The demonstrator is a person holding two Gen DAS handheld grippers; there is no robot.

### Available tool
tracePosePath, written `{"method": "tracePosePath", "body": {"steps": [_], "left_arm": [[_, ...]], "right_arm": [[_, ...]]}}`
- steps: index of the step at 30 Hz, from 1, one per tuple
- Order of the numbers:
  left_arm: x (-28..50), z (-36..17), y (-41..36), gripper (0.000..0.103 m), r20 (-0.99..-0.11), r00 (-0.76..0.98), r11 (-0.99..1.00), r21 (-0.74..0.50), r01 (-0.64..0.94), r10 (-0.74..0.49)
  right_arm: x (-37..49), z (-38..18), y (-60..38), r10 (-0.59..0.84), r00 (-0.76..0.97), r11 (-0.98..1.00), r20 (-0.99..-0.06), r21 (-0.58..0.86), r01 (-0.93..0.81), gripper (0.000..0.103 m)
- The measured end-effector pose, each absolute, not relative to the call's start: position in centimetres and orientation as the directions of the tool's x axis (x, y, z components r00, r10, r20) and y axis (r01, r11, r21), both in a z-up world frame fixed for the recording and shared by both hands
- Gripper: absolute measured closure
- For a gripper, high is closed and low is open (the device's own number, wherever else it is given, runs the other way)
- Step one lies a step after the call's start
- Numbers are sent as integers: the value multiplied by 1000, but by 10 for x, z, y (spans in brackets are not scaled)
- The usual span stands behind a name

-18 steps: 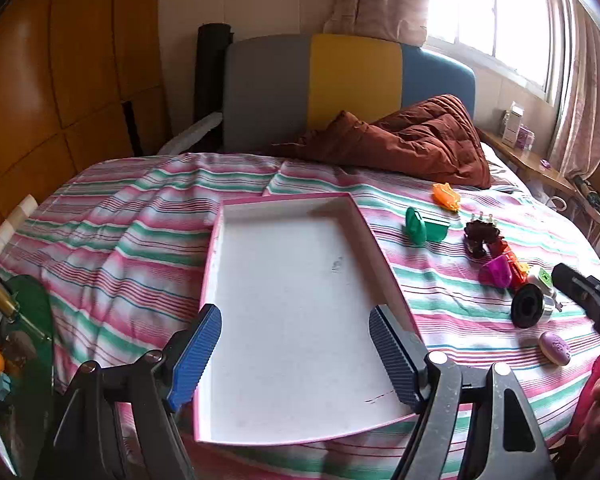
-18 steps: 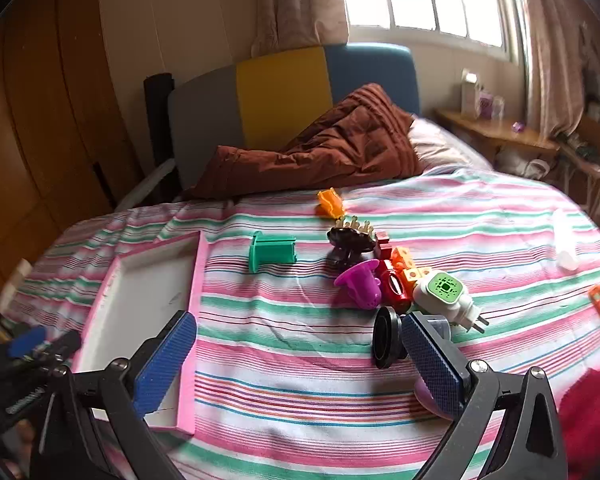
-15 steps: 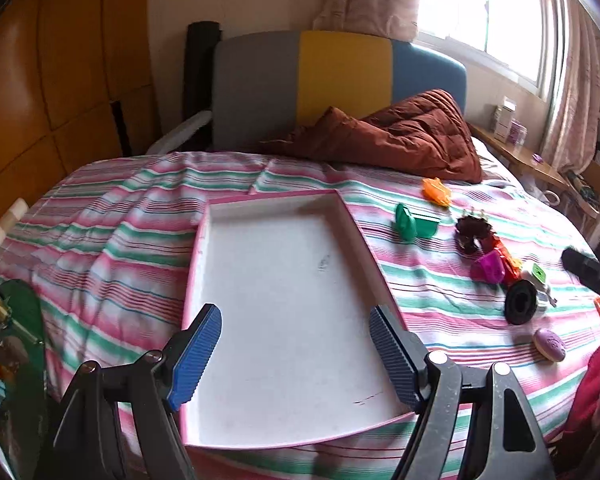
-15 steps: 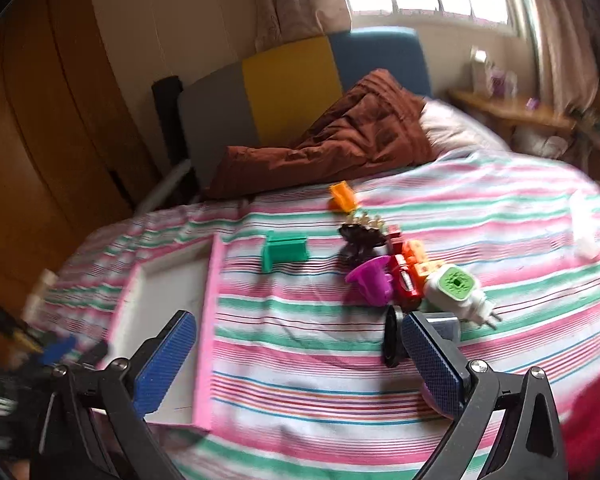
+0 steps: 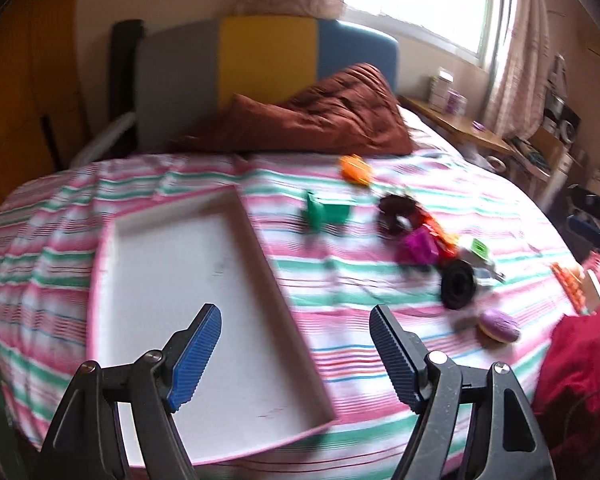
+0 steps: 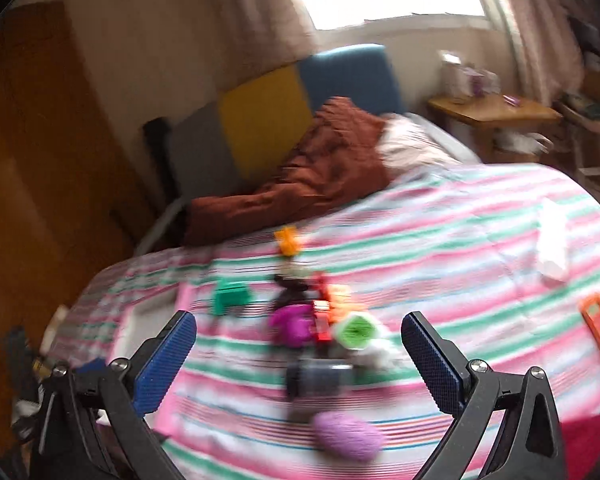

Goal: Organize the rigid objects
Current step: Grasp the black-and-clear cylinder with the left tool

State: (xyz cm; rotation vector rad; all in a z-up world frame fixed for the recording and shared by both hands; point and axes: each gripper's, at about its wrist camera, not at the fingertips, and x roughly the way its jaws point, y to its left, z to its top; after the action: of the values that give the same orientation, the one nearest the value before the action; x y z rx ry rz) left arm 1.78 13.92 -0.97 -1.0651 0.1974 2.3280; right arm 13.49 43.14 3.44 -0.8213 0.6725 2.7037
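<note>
2 hand-held grippers [image 5: 296, 350] [image 6: 299, 354] gape empty; blurred toys [image 6: 320, 332] apparently beside tray [image 5: 172, 264].

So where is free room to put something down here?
The tray is bare inside. Striped cover between its right wall and the toy cluster is free too. Crowded: around the black disc and purple oval.
</note>
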Motion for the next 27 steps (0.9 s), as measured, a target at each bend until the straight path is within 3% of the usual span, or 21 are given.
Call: {"method": "tracePosePath", "body": {"steps": [7, 15, 23, 27], "left_arm": [[28, -29, 207, 25, -795, -333, -704, -159, -692, 507], [31, -49, 290, 24, -821, -183, -621, -241, -746, 540], [26, -64, 336, 11, -851, -148, -596, -219, -773, 504], [31, -67, 347, 11, -841, -192, -613, -194, -766, 506]], "right_arm": [[153, -24, 482, 110, -728, -740, -677, 433, -514, 0], [158, -30, 502, 115, -745, -679, -657, 496, -542, 0], [157, -30, 504, 95, -749, -685, -655, 503, -527, 0], [160, -27, 505, 94, -761, -687, -642, 511, -516, 0]]}}
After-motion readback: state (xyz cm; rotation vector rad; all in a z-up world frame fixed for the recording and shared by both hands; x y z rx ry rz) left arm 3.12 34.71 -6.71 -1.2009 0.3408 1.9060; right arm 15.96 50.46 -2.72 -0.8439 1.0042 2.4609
